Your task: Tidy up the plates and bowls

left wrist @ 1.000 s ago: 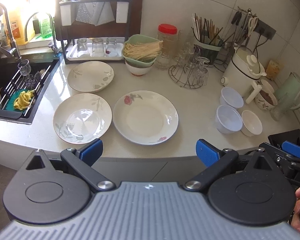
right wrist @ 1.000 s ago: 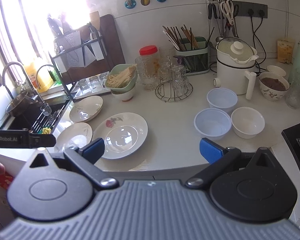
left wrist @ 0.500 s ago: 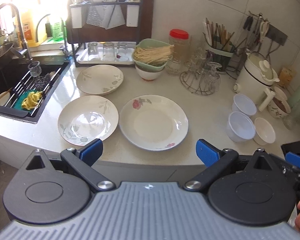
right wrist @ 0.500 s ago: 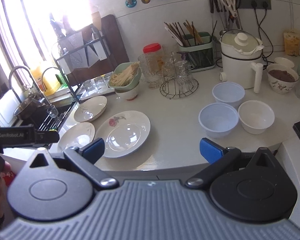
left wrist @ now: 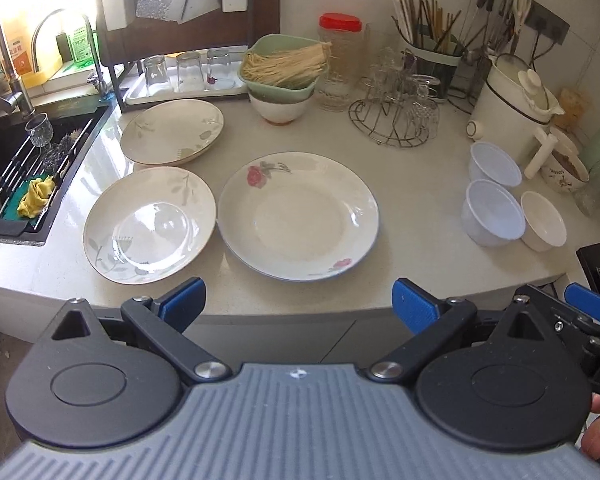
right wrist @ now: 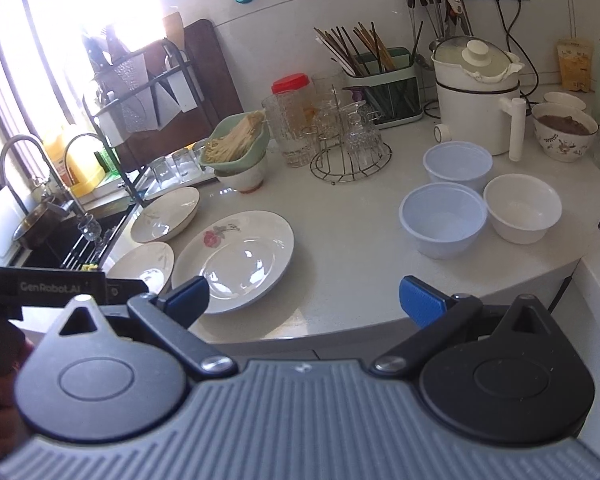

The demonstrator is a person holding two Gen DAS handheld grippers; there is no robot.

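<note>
**On the counter: glazed plates, thin plastic bowls**

Beyond your wide-open, empty left gripper (left wrist: 296, 298) lies the rose-patterned white ceramic plate (left wrist: 298, 216) (slick, heavy, breakable): pinch its rim. Your right gripper (right wrist: 304, 294), equally empty, faces the light, flexible white plastic bowls (right wrist: 442, 218).

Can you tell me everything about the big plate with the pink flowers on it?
The big plate is round, white and shiny, like glazed ceramic, with a thin bluish rim and two pink flowers painted near its edge. It is empty and lies flat on the pale counter, close beside a leaf-patterned plate. No gripper touches it.
</note>
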